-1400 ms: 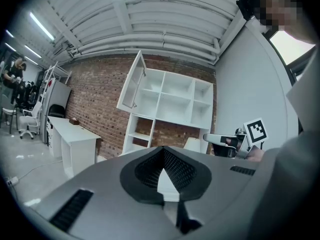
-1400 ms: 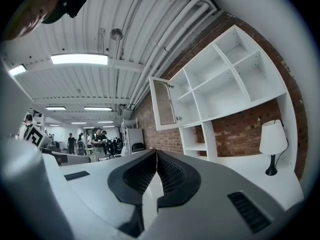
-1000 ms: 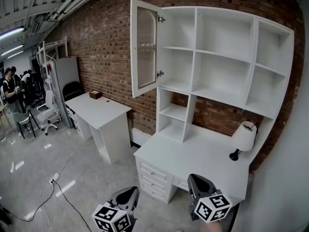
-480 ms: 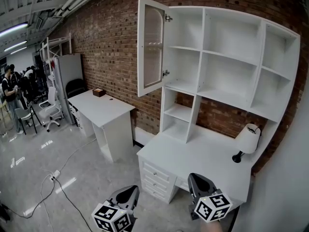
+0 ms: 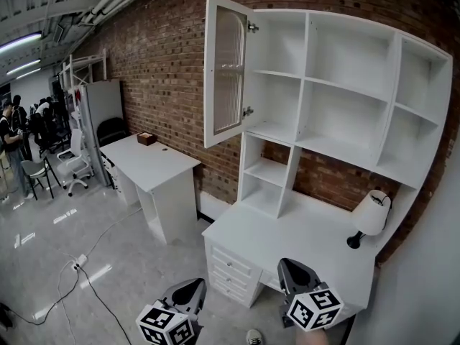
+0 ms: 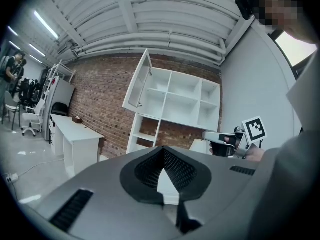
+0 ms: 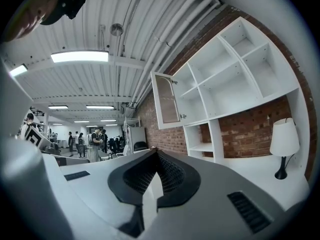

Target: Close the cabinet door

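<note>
Okay, head view: left claw (image 5: 191, 286) and right claw (image 5: 290, 266) sit low in frame, level, both aimed at the white table (image 5: 287, 228). The cabinet door (image 5: 224, 70) stands swung wide open, high above and well ahead of both claws, sideways between them. It hangs off the left edge of the shelf unit (image 5: 345, 85). Neither claw touches it. A lamp (image 5: 370, 218) stands on the table, up and right of the right claw.

Left gripper view: left claw (image 6: 163, 149) jaws pressed together, nothing pinched. Cabinet door (image 6: 139, 81) is above and left of the tips, well apart. Right claw (image 6: 222, 136) is off to the right, with its marker cube (image 6: 255, 129).

Right gripper view: right claw (image 7: 156, 151) jaws pressed together, empty. Cabinet door (image 7: 166, 100) is above the tips, well apart, open. Lamp (image 7: 284, 141) is far right.
</note>
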Tool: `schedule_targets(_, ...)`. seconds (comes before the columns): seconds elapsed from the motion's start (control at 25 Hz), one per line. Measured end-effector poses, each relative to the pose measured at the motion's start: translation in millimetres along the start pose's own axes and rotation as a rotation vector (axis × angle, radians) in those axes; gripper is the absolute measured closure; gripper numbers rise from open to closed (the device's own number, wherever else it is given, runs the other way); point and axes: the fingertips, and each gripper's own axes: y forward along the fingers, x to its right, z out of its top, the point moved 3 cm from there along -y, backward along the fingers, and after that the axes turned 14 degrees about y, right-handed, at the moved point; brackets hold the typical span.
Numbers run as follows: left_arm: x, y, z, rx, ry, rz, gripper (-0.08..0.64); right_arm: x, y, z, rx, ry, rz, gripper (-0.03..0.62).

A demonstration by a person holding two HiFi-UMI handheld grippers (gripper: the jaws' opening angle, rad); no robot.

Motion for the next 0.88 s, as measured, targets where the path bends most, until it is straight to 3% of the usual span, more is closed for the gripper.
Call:
schedule_targets(0.48, -46.4, 98.3, 19.5, 0.017, -0.016, 0.095, 0.552, 54.0, 120.8, 45.5, -0.029, -0.041, 0.085, 0.565)
schedule_targets(0.88, -88.5, 160.8, 28.3, 0.020, -0.019, 0.156, 0.552, 64.6, 228.7, 75.1, -0.039, -0.100, 0.175, 0.565)
